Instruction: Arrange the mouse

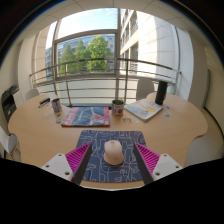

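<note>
- Your mouse (pixel 113 151) sits between the fingers, but its near end is cut off below.
- The mat (pixel 110 141) beneath it is partly hidden by the mouse and pads (pixel 78 157).
- The book (pixel 86 116) cover is too small to read.
- The cup (pixel 118 106) contents can't be seen.

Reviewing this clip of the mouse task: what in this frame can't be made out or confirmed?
- Gripper view: the mouse stands between the fingers of the gripper; whether the pads touch it cannot be told.
- The near end of the mouse mat is hidden by the fingers and mouse.
- The print on the book beyond the mat is too small to read.
- The contents of the dark cup are too small to see.
</note>
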### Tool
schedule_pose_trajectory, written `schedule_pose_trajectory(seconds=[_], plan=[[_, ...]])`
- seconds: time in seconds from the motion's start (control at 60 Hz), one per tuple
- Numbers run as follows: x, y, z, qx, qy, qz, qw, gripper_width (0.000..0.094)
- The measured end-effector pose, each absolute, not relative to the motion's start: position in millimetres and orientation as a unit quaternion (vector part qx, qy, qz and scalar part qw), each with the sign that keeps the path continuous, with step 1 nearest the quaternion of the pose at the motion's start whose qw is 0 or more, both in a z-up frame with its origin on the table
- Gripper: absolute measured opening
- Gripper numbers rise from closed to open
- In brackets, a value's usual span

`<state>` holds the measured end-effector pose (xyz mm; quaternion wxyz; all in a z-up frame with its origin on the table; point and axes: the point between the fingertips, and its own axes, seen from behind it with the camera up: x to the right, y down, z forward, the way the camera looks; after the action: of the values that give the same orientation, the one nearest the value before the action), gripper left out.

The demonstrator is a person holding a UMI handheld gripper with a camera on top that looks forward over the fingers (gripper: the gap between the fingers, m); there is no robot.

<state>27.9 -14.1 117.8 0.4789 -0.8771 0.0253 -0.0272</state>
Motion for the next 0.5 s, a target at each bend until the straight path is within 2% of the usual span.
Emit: schedule_pose_trajectory(seconds=[0.25,0.5], plan=[[-2,-115,179,-0.868,0.016,-0.033,0.495,0.0849],[-17,-202,193,-0.869,0.023,-0.039,0.493,0.0848]])
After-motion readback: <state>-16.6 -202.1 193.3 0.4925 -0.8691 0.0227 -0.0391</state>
